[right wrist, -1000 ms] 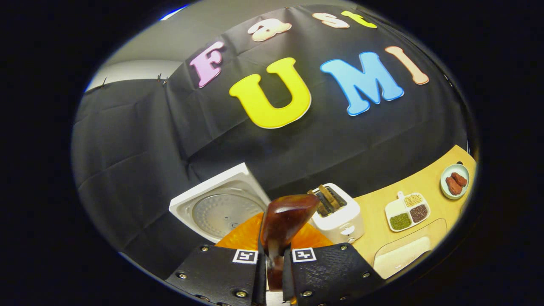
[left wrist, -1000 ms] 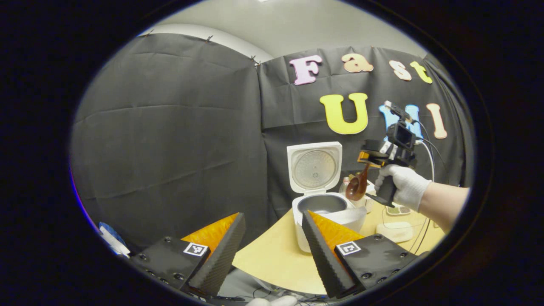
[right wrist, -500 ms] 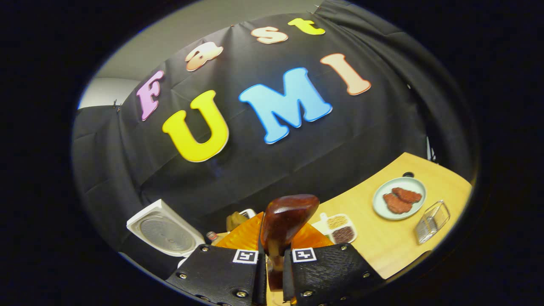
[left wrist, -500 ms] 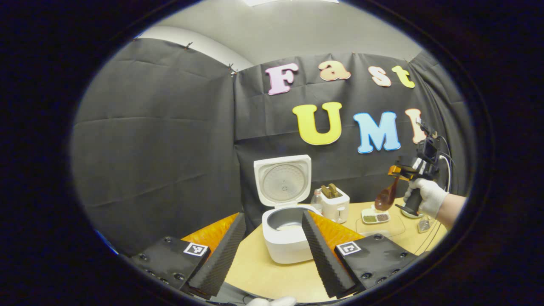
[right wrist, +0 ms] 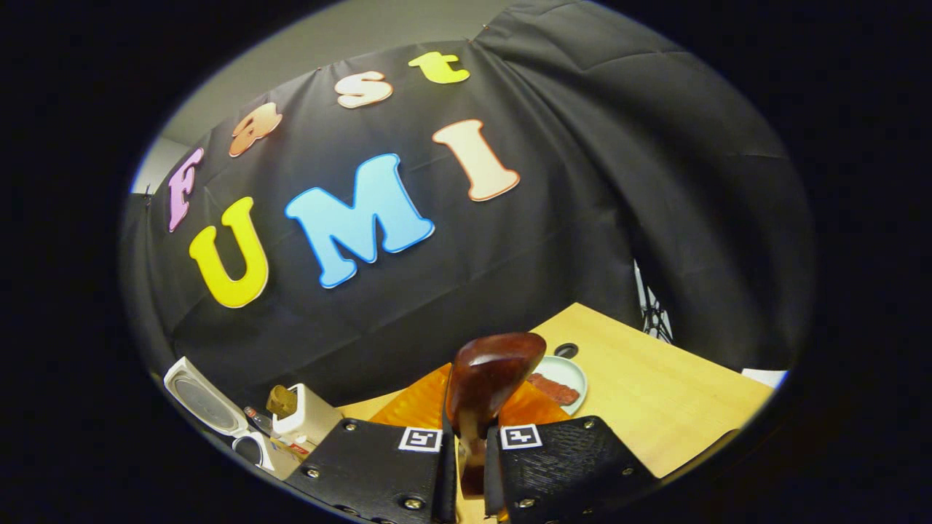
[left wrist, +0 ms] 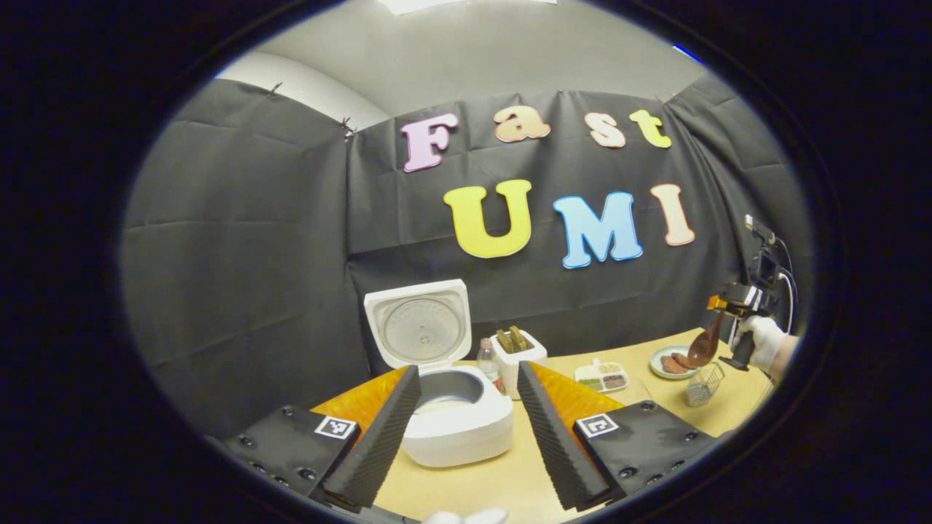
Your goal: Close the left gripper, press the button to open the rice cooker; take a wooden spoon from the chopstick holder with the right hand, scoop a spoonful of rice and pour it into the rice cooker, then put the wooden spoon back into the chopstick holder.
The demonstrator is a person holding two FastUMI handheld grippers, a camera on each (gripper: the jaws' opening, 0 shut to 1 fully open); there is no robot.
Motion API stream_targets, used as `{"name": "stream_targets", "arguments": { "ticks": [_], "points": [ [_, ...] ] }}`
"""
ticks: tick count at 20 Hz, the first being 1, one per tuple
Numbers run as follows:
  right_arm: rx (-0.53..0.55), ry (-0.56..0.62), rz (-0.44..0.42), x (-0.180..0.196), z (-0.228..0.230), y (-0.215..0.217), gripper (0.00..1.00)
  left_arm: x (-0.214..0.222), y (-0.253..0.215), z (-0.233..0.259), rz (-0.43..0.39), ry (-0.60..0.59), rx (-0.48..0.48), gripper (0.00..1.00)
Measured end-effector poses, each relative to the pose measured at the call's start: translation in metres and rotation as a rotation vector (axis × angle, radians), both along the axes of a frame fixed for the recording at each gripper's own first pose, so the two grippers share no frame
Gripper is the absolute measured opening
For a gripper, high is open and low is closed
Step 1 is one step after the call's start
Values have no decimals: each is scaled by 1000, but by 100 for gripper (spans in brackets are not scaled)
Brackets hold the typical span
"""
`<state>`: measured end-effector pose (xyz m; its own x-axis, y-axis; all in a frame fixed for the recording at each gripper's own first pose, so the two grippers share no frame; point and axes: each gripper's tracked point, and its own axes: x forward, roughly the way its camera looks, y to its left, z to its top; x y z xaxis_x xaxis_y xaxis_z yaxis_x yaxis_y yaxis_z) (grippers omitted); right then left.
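The white rice cooker (left wrist: 466, 433) stands on the table with its lid (left wrist: 419, 326) raised and pale rice in the pot. My left gripper (left wrist: 467, 370) hangs open in front of it, with nothing between the fingers. Far to the right, a gloved hand holds my right gripper (left wrist: 732, 306), which is shut on the handle of a dark wooden spoon (left wrist: 703, 349). The spoon hangs bowl down above a small wire basket (left wrist: 700, 384). In the right gripper view the spoon (right wrist: 491, 375) stands up between the fingers of my right gripper (right wrist: 470, 437).
A white toaster (left wrist: 518, 355) with bread and a small bottle (left wrist: 486, 356) stand right of the cooker. A divided tray of grains (left wrist: 603, 375) and a plate of reddish food (left wrist: 673, 362) lie on the wooden table (right wrist: 655, 397). The toaster (right wrist: 309, 418) sits at lower left.
My right gripper carried the spoon rightward, away from the cooker, to above the wire basket and plate. My left gripper's view turned right, so the cooker slid left in it.
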<state>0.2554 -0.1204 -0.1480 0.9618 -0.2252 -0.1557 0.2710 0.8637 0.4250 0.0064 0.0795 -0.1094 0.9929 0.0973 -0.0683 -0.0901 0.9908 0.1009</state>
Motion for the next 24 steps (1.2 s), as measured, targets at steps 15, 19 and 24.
{"name": "stream_targets", "arguments": {
  "ticks": [15, 19, 24],
  "points": [
    [50, 146, -45, -1, -109, -61, 15, 14, -48, 9, -22, 21, 54, 100],
    [74, 212, -53, -2, -143, -63, 15, 17, -53, 11, -22, 23, 63, 100],
    [111, 239, -71, -6, -149, -70, 17, 20, -52, 10, -21, 34, 69, 97]
  ]
}}
